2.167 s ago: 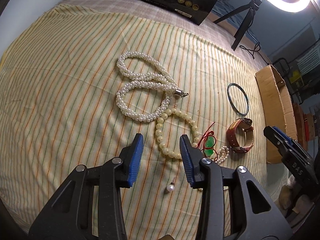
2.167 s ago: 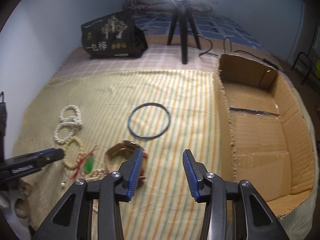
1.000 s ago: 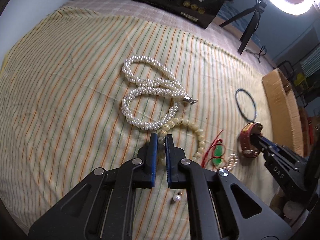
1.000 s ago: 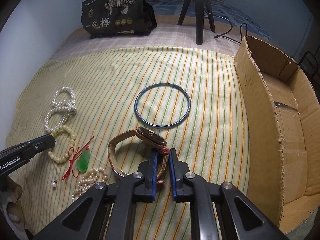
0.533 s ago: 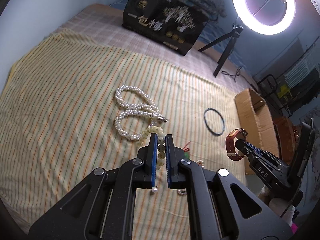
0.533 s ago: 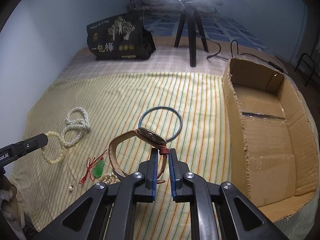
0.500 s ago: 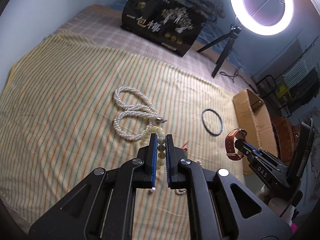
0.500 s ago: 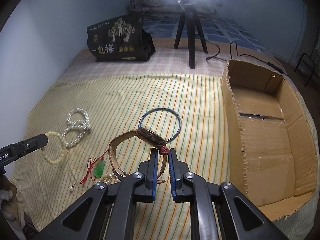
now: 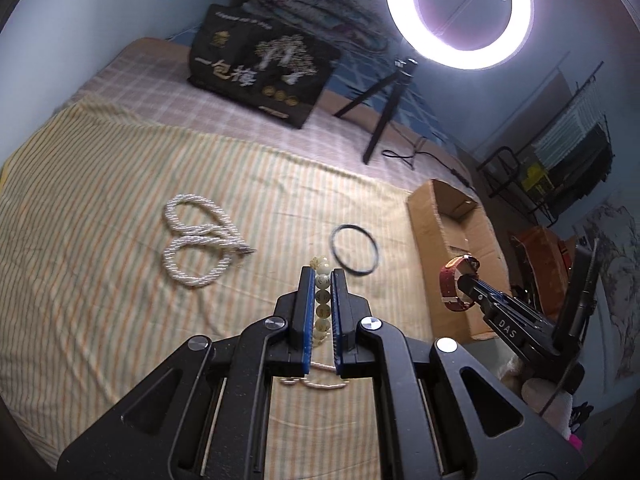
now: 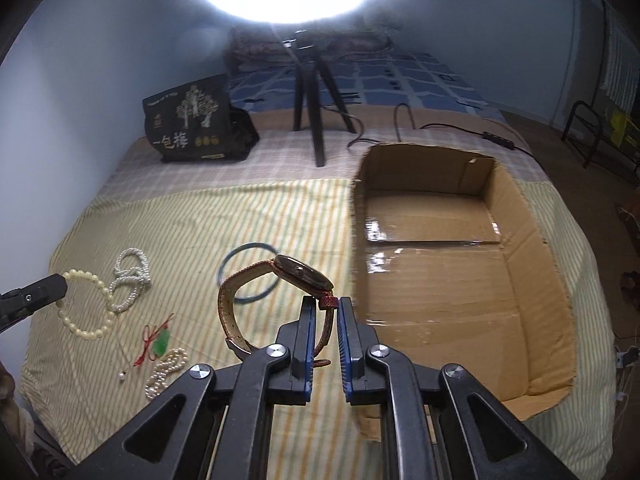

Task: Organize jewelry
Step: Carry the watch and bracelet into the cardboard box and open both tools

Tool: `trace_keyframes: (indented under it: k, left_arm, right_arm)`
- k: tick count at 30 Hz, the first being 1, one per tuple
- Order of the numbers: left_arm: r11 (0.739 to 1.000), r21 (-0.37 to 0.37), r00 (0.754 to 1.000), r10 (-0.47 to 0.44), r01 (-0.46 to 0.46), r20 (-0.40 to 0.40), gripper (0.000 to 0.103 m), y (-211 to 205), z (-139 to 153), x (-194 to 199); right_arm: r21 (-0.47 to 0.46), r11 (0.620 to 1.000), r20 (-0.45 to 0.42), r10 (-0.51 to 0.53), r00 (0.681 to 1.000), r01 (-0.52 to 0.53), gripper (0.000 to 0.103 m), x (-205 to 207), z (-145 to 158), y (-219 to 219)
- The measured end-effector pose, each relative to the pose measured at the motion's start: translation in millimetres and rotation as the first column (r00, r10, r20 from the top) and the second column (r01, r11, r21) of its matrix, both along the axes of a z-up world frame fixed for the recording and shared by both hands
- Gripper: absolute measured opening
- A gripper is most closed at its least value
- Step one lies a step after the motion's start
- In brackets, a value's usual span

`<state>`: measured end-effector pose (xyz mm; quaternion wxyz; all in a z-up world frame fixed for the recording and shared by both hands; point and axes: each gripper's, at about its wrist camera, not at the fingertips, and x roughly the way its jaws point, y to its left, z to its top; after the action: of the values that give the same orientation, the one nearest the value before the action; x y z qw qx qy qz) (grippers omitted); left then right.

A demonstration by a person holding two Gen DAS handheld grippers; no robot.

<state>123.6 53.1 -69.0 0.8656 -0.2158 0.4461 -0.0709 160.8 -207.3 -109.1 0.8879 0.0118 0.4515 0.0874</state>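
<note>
Clamped narrow, our left gripper (image 9: 322, 276) pinches the cream bead bracelet (image 9: 322, 280) between its blue pads (image 9: 306, 312), the beads stacked in the thin gap and the top bead poking out past the tips. From the right wrist view, that bracelet (image 10: 86, 308) hangs in a loop off the left tip (image 10: 36, 292), raised above the striped cloth (image 10: 192, 232).

Our right gripper (image 10: 325, 304) is likewise drawn nearly closed, gripping the brown leather watch (image 10: 276, 292) by its strap; the dial tilts up and away above the fingertips and the other strap end curls down to the left. In the left wrist view we see the watch (image 9: 456, 284) held aloft near the cardboard box (image 9: 452, 240), just short of its near wall.

On the cloth we see the twisted white pearl necklace (image 9: 196, 244), the dark bangle (image 9: 354, 250), a green pendant on red cord (image 10: 158, 342), a small pearl strand (image 10: 166, 372) and a single pearl drop (image 10: 121, 376). The box (image 10: 532, 248) sits open beside the cloth, to our right. Behind stand a black bag (image 10: 192, 128) and a ring light (image 9: 460, 12) on its tripod (image 10: 316, 92).
</note>
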Motion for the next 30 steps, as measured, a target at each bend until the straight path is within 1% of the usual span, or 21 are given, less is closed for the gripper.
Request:
trace_keyframes:
  k: [7,14,24,30]
  left_arm:
    - [0.998,-0.003,0.998,-0.064,0.064,0.02,0.005,-40,8,4]
    - [0.991,0.003,0.991,-0.132,0.132,0.038,0.005,-86,15,11]
    - [0.98,-0.001,0.979,-0.198,0.198,0.047,0.005,-139,18,32]
    - [0.97,0.018,0.968,-0.243,0.242,0.067,0.005,-172,24,51]
  right_arm:
    - [-0.007,0.997,0.012,-0.073,0.997,0.073,0.008,-5,4,-43]
    - [-0.009,0.991,0.019,-0.134,0.991,0.135,0.008,-13,7,-84]
    - [-0.016,0.982,0.005,-0.19,0.982,0.19,0.008,-17,2,-126]
    - [-0.011,0.977,-0.007,-0.211,0.977,0.211,0.008,-16,-3,-144]
